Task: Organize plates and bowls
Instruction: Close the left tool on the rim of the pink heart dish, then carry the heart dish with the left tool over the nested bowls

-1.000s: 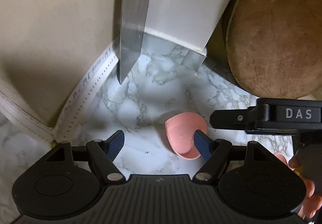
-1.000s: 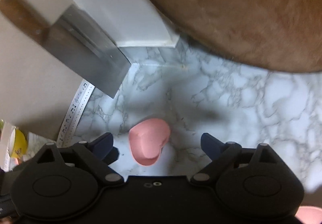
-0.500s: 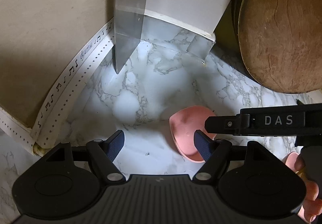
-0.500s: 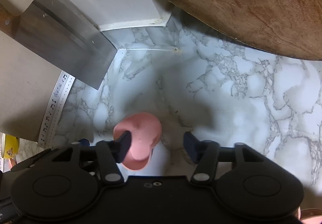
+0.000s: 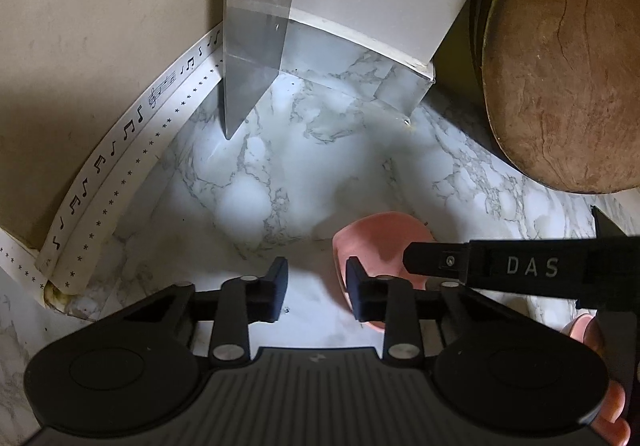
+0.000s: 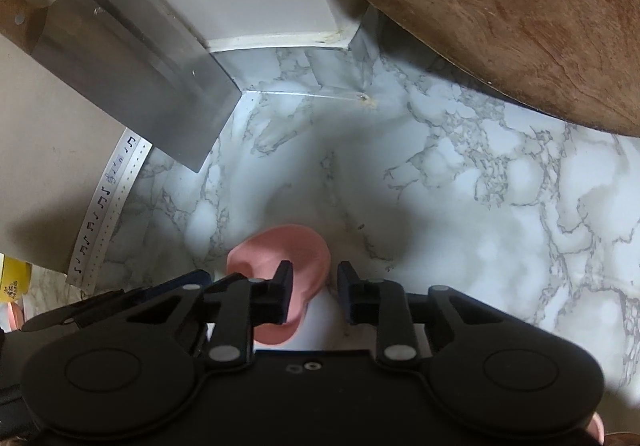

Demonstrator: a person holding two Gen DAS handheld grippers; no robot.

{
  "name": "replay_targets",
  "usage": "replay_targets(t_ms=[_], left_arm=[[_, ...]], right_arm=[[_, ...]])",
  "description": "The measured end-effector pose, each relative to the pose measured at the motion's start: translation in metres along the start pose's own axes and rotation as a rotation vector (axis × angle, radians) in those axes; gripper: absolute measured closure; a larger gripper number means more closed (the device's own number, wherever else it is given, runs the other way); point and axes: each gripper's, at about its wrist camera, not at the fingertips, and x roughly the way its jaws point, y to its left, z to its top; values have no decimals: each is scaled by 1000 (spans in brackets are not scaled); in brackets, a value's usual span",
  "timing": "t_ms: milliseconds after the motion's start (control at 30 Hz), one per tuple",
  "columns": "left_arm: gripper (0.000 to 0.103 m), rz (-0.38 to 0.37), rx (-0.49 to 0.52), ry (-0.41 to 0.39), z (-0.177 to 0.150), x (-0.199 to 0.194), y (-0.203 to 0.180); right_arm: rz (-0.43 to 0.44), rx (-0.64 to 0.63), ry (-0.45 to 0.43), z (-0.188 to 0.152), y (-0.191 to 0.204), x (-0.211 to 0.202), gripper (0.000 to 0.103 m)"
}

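Both tools' jaws have just been closing to a narrow gap. The left tool (image 5: 316, 286) has only bare marble surface (image 5: 260, 185) between its jaws, with the pink dish (image 5: 376, 234) touching at its three o'clock. The right tool (image 6: 314, 286) straddles the dish's rim at six o'clock; I cannot tell whether it grips.

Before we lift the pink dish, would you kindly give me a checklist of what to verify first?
1. Right gripper straddles the dish rim: ok. One finger is over the dish and one outside it; the fingers have just been closing.
2. Right fingers press the rim: not ok. A sliver of counter shows beside the outer finger.
3. Left gripper on the dish: not ok. It has just been closing, with mostly counter between its fingers.
4. Grippers clear of each other: cannot tell. They overlap in the left view.
5. Cleaver and board apart from the dish: ok.
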Motion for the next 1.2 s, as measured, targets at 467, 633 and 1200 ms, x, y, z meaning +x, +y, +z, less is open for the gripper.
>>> replay_targets(t_ms=[467, 633, 1200], left_arm=[[97, -1, 40, 7, -4, -5, -5], [97, -17, 39, 10, -9, -14, -2], [97, -104, 118, -39, -27, -113, -28]], right_arm=[[-23, -69, 1, -9, 16, -1, 92], [-15, -73, -8, -16, 20, -10, 94], [-8, -89, -114, -54, 41, -101, 95]])
